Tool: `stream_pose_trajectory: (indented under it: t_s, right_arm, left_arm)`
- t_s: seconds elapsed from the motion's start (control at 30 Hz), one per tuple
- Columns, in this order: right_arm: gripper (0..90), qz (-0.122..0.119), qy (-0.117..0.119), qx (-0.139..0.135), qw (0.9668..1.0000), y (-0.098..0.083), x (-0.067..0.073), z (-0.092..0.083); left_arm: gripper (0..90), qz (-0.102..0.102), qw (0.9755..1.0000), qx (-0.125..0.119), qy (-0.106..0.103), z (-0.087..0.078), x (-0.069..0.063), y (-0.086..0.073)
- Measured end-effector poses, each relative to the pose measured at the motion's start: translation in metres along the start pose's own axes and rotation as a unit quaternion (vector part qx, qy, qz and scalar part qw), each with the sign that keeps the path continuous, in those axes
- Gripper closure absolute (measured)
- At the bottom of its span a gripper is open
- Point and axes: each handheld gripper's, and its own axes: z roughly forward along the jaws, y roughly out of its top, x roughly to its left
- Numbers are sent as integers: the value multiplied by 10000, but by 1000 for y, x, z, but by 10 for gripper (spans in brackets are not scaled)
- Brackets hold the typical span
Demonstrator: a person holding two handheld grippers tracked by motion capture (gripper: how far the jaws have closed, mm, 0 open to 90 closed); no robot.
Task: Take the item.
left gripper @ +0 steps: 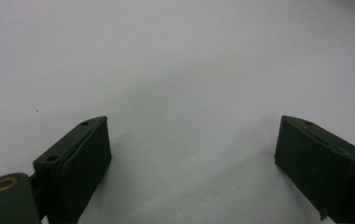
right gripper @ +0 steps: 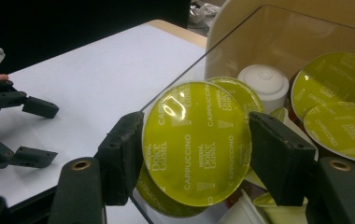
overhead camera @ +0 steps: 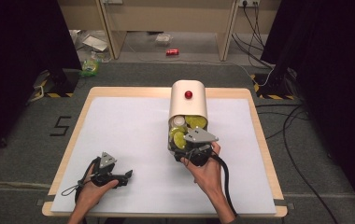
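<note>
Right gripper view: right gripper (right gripper: 196,149) clamping cappuccino capsule (right gripper: 196,142) (lid-up).

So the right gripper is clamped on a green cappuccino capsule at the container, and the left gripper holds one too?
Not the left. The left gripper is open over bare table in the left gripper view. The right gripper does clamp the green capsule.

A lab or studio setup — black curtains (overhead camera: 21,70) at both sides, hazard-taped stand feet (overhead camera: 49,94), loose cables (overhead camera: 287,126) on grey carpet, a taped "5" (overhead camera: 60,126) nr the table (overhead camera: 166,91).
</note>
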Motion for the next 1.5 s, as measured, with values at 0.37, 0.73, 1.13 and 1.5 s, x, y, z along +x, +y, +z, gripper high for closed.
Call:
stream_pose_trajectory:
  t_s: [0.37,0.73,1.13,1.5]
  right_arm:
    - [408,-20,-60,-136,9999,0,-2,-3]
    - [408,31,-62,-413,9991,5,-5,-19]
    - [408,185,-18,-694,9974,8,-12,-42]
    - [408,190,-40,-782,9967,9,-14,-52]
  left_arm:
    - [99,-1,10000,-1,-1,0,0,0]
    - [99,-3,10000,-6,-1,0,0,0]
    - [99,-2,10000,-4,-2,0,0,0]
    - [99,-2,10000,-5,-5,0,0,0]
